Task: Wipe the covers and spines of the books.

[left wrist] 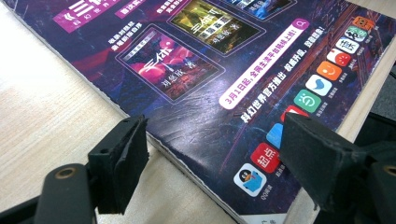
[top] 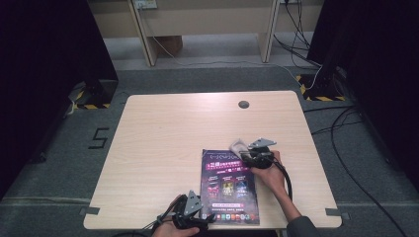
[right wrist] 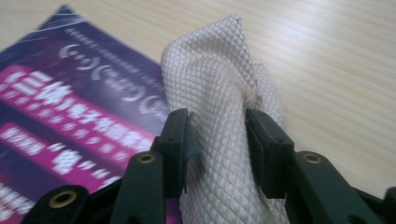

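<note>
A cream waffle-weave cloth (right wrist: 219, 116) is pinched in the right claw (right wrist: 218, 133) at the purple magazine's (top: 229, 185) far corner; the left claw (left wrist: 210, 154) is spread wide over the magazine's near corner on the desk (top: 163, 133).

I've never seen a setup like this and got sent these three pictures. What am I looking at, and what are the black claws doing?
A person sits at a wooden table and holds a hand-operated two-jaw gripper in each hand; there is no robot arm. One picture is taken from above. The other two come from cameras that ride on the grippers and look along their black jaws. A purple printed magazine lies on the table. The left gripper sits at its near corner with jaws wide apart, one on each side of that corner, not pinching. The right gripper has a bunched white textured cloth between its jaws at the magazine's far edge.
</note>
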Demonstrator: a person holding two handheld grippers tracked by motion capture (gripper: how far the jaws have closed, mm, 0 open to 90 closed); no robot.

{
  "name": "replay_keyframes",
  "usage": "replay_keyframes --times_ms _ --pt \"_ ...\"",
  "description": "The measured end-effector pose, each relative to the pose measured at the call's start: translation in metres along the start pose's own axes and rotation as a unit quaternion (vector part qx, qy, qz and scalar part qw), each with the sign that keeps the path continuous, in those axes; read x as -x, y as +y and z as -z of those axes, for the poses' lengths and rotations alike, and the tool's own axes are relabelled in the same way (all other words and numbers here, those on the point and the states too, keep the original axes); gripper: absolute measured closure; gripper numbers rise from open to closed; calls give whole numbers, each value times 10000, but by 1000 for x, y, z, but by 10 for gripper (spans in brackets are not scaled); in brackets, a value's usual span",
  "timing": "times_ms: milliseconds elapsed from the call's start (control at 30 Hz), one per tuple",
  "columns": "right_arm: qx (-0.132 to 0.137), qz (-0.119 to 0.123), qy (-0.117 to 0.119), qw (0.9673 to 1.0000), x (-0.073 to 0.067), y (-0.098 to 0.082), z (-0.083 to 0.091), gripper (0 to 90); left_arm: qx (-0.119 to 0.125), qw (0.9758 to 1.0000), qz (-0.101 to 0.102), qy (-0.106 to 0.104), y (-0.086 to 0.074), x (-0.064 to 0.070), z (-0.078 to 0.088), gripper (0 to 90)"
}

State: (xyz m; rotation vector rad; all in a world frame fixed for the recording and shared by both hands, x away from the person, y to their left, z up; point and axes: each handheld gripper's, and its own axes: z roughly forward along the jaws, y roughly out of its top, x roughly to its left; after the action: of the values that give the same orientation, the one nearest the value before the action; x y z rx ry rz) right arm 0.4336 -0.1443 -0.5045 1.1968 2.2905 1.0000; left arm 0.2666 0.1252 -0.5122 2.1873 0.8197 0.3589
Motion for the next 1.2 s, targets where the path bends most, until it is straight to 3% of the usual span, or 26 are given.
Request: replay_keyframes --times_ms 167,233,333,567,667,800,1033,1200 --pt "-51 222 274 9994 -18 2 -1 618 -4 10000 -16 9 0 0 0 227" --pt "-58 370 481 9981 -33 3 -3 612 -5 10000 -23 6 0 0 0 227" --pt "-85 534 580 9968 -44 4 -4 611 -4 10000 -18 1 0 0 0 227" --pt "-80 512 635 9966 -41 5 -5 584 -3 10000 17 -13 0 0 0 227" --pt "-69 465 381 9982 -35 5 -6 542 -3 10000 -11 12 0 0 0 227" --pt "-38 364 329 9988 -30 5 -6 545 -9 10000 12 -8 0 0 0 226" --pt "-77 338 294 9990 -37 9 -9 560 -2 10000 60 -28 0 -1 -1 215" --pt "-55 463 364 9982 -55 20 -23 570 -17 10000 31 -31 0 -1 -1 215"
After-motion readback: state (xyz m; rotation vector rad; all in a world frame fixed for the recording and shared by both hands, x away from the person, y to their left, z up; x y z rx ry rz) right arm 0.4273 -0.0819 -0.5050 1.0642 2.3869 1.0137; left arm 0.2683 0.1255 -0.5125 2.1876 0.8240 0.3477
